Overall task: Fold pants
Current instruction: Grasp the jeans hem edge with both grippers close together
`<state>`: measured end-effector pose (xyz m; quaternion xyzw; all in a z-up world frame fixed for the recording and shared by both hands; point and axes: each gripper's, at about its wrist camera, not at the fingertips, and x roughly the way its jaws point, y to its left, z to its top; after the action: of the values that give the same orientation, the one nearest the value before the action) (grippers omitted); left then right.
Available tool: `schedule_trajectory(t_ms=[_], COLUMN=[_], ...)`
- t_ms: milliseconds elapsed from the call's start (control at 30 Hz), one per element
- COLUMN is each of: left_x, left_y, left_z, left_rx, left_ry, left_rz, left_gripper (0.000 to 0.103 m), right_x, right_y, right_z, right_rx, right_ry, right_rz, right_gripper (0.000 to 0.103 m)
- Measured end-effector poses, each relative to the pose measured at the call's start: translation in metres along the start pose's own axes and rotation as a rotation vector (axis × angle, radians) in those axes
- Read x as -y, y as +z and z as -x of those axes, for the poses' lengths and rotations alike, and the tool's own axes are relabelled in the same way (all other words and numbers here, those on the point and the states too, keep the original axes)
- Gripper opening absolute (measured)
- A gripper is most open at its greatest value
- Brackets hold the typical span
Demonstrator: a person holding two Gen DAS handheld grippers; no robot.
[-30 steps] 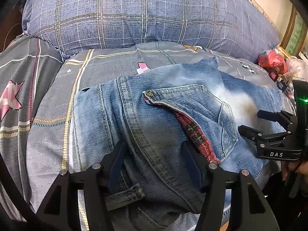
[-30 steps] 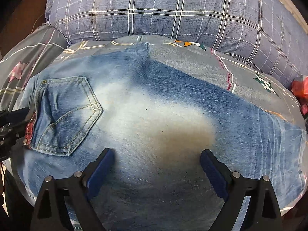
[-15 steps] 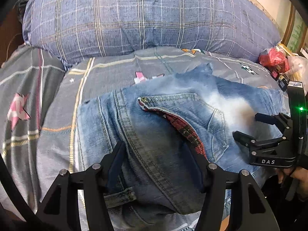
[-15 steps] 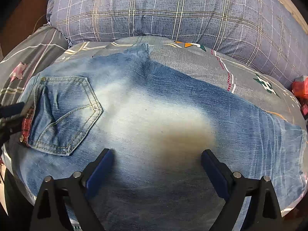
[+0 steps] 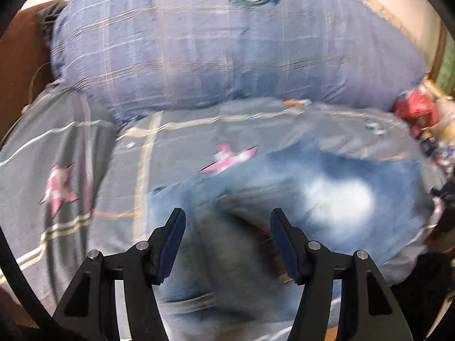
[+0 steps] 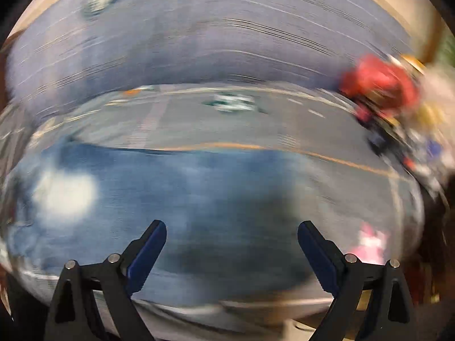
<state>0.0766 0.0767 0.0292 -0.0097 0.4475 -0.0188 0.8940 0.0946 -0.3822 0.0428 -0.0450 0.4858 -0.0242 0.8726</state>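
Observation:
The blue jeans (image 5: 327, 193) lie flat across the grey patterned bed cover, blurred by motion, with a pale washed patch on the leg. My left gripper (image 5: 227, 213) hangs open above the waist end, with nothing between its fingers. In the right wrist view the jeans (image 6: 199, 182) show only as a leg stretching sideways. My right gripper (image 6: 231, 224) stands wide open over that leg, holding nothing. The view is heavily smeared.
A large blue checked pillow (image 5: 227, 51) lies along the back of the bed cover (image 5: 71, 142). A heap of red bags and small clutter (image 6: 381, 82) sits at the bed's far right corner. The bed's front edge runs just below the grippers.
The left gripper has lifted away from the jeans' waist, so more of the bed shows. The right gripper has swept fast to the right along the leg; the back pocket has left its view.

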Motion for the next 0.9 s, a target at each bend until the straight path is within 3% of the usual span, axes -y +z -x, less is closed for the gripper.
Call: schedule_trajectory(t_ms=[100, 267, 433, 500, 600, 700, 900], left_x=[0.045, 0.146, 0.248, 0.278, 0.320, 0.357, 0.407], left_y=[0.015, 0.034, 0.037, 0.035, 0.034, 0.039, 0.050], left_z=[-0.005, -0.023, -0.048, -0.059, -0.079, -0.099, -0.125], left_rx=[-0.012, -0.076, -0.178, -0.209, -0.267, -0.329, -0.423], left_ry=[-0.098, -0.306, -0.454, -0.472, -0.482, -0.490, -0.558], left_rz=[-0.075, -0.216, -0.346, -0.380, -0.417, -0.444, -0.392], left_gripper=[0.063, 0.063, 0.063, 0.063, 0.063, 0.063, 0.063], right_x=[0.037, 0.071, 0.089, 0.095, 0.101, 0.107, 0.116], right_y=[-0.011, -0.034, -0.051, -0.058, -0.064, -0.068, -0.075], right_z=[-0.004, -0.016, -0.031, -0.036, -0.043, -0.046, -0.047], right_rx=[-0.006, 0.010, 0.010, 0.011, 0.010, 0.018, 0.008], right_ry=[0.010, 0.177, 0.267, 0.289, 0.328, 0.349, 0.356], right_rz=[-0.065, -0.233, -0.348, -0.390, -0.444, -0.472, -0.496], right_gripper=[0.095, 0.095, 0.093, 0.089, 0.075, 0.071, 0.053])
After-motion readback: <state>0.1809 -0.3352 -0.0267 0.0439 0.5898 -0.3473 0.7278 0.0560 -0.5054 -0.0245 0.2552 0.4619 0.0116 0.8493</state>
